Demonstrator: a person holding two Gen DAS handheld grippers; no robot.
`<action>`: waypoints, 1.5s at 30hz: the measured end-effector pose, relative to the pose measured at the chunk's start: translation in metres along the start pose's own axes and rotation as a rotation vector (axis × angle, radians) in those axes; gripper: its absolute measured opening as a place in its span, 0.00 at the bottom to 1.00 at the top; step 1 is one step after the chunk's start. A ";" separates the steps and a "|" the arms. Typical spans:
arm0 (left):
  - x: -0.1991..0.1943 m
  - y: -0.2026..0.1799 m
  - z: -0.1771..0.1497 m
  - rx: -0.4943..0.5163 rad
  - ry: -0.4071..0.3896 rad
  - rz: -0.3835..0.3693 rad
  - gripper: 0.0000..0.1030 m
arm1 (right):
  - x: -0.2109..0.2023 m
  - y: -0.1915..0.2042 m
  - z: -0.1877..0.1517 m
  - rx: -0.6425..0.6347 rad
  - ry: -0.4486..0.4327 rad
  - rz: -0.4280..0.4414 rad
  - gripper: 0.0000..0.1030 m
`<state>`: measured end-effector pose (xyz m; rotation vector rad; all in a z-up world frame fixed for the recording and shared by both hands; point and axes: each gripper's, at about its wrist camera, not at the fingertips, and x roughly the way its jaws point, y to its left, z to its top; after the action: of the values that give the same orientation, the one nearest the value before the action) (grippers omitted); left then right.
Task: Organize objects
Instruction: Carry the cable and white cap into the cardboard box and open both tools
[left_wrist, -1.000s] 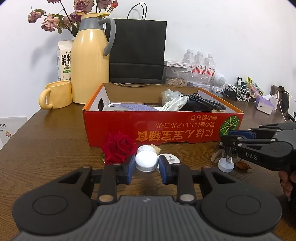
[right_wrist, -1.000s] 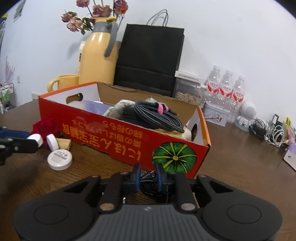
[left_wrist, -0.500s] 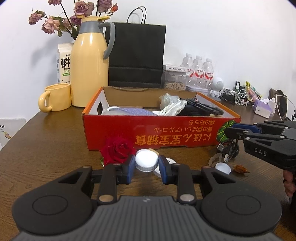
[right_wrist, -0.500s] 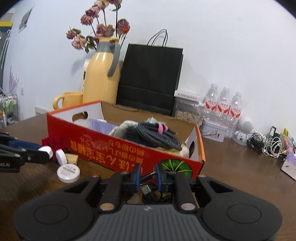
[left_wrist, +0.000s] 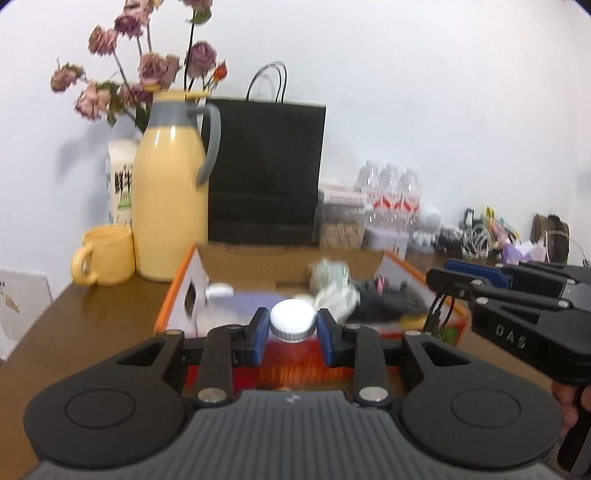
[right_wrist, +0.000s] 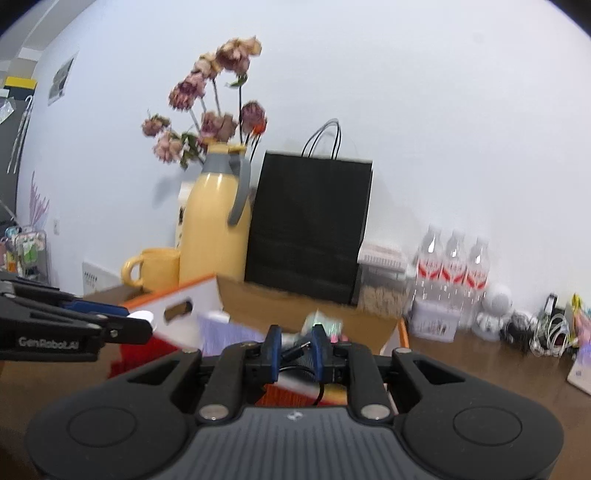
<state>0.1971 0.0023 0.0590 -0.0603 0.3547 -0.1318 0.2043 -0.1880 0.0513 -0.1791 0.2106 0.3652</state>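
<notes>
My left gripper (left_wrist: 292, 319) is shut on a white round cap (left_wrist: 291, 328) and holds it in the air just in front of the red cardboard box (left_wrist: 176, 295). The box contains a purple item, crumpled plastic and a coiled black cable (left_wrist: 388, 297). My right gripper (right_wrist: 295, 347) is shut on a thin black cable with a plug (right_wrist: 295, 352), also lifted before the box (right_wrist: 173, 299). In the left wrist view the right gripper (left_wrist: 439, 275) reaches in from the right with the cable dangling under its tips. The left gripper (right_wrist: 142, 319) shows at the left edge of the right wrist view.
Behind the box stand a yellow thermos jug (left_wrist: 170, 206), a yellow mug (left_wrist: 107, 254), a milk carton, dried flowers and a black paper bag (left_wrist: 266, 173). Water bottles (left_wrist: 391, 195), a white figure and tangled cables (left_wrist: 476, 236) line the back right of the wooden table.
Both grippers have risen from the tabletop with the cap and the cable in them. The red rose and loose caps on the table have dropped out of view.
</notes>
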 end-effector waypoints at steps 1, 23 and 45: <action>0.004 -0.001 0.007 0.001 -0.011 0.004 0.28 | 0.004 -0.001 0.005 0.005 -0.006 -0.002 0.15; 0.113 0.014 0.046 -0.058 0.030 0.061 0.28 | 0.123 -0.047 0.030 0.165 0.051 -0.009 0.15; 0.122 0.018 0.036 -0.026 0.002 0.196 1.00 | 0.129 -0.063 0.011 0.215 0.123 -0.077 1.00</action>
<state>0.3252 0.0039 0.0495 -0.0511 0.3628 0.0666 0.3471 -0.2001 0.0399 0.0025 0.3612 0.2527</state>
